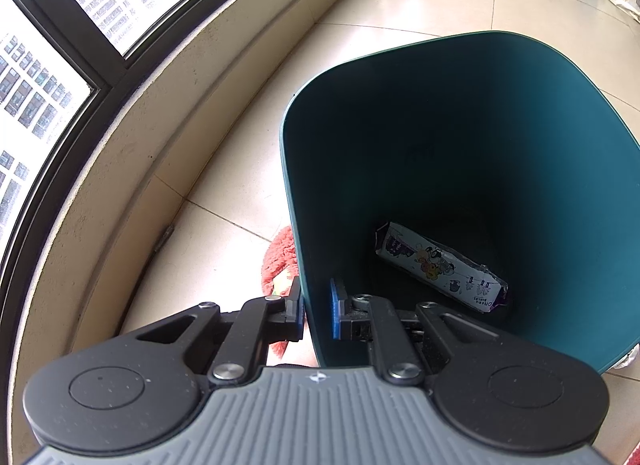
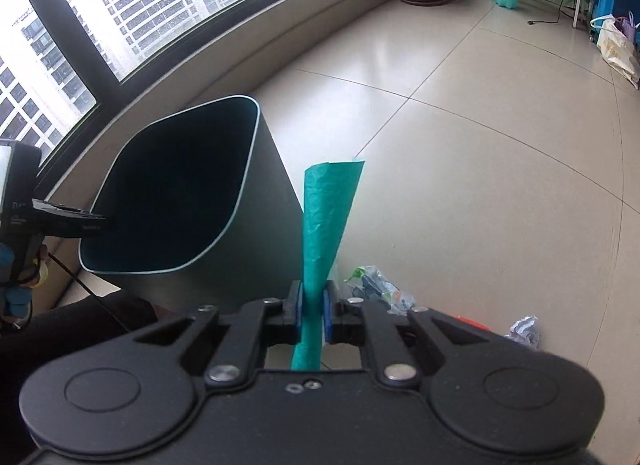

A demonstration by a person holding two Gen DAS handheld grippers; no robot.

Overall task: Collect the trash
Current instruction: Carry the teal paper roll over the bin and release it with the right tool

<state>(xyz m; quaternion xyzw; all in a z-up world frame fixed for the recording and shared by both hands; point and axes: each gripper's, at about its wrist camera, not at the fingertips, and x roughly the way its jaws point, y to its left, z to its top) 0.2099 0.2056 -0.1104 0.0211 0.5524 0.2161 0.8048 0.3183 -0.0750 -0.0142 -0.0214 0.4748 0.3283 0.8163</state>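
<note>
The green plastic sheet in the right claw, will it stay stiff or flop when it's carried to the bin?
The green plastic sheet is probably thin and light: it is creased and bunched narrow where the right claw pinches it. It stands up fanned above the pads, so it has slight body, but it will likely flop or flutter once moved. It looks smooth and could slip.

A dark teal bin (image 1: 460,113) stands on the tiled floor near the window ledge, tilted, its mouth open. Inside, at the bottom, lies a crumpled printed wrapper (image 1: 440,267). A green plastic strip (image 2: 326,221) stands upright just beside the bin. On the floor nearby lie a clear crumpled wrapper (image 2: 380,287) and a paper ball (image 2: 525,329).
</note>
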